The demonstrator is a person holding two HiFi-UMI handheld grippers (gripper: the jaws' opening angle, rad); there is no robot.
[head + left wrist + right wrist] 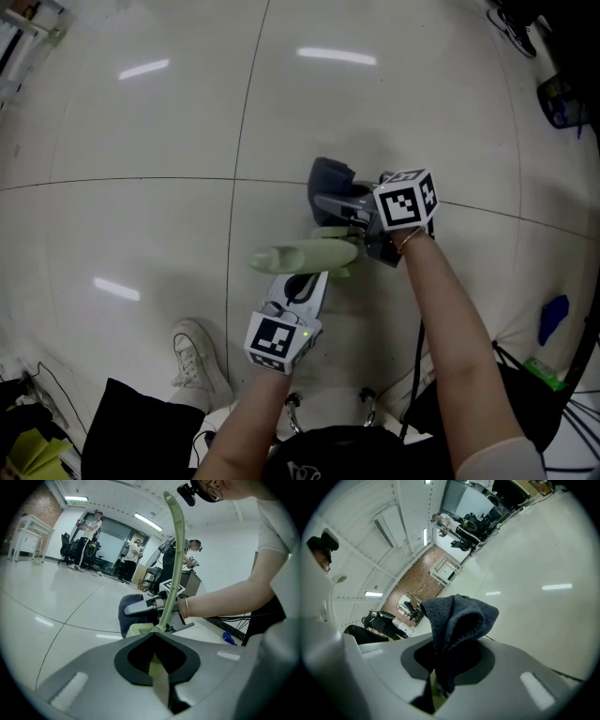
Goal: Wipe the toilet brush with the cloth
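Two hand-held grippers are seen above a glossy white tiled floor [141,141], both carrying cubes with black-and-white square markers. The left hand-held gripper [314,274] is clamped shut on the pale green toilet brush [305,255]; in the left gripper view its jaws [158,666] are pressed onto a flat green part of the brush, and the thin curved handle [176,564] is seen rising away from them. The right hand-held gripper [330,208] is closed on a dark grey-blue cloth [330,178]. In the right gripper view the cloth [457,620] is bunched and pinched between the jaws [440,677], with a sliver of pale green visible at the pinch. In the left gripper view the cloth is placed against the brush handle, just beyond the left jaws. The brush is held off the floor between both grippers. A white shoe [197,352] is seen at lower left.
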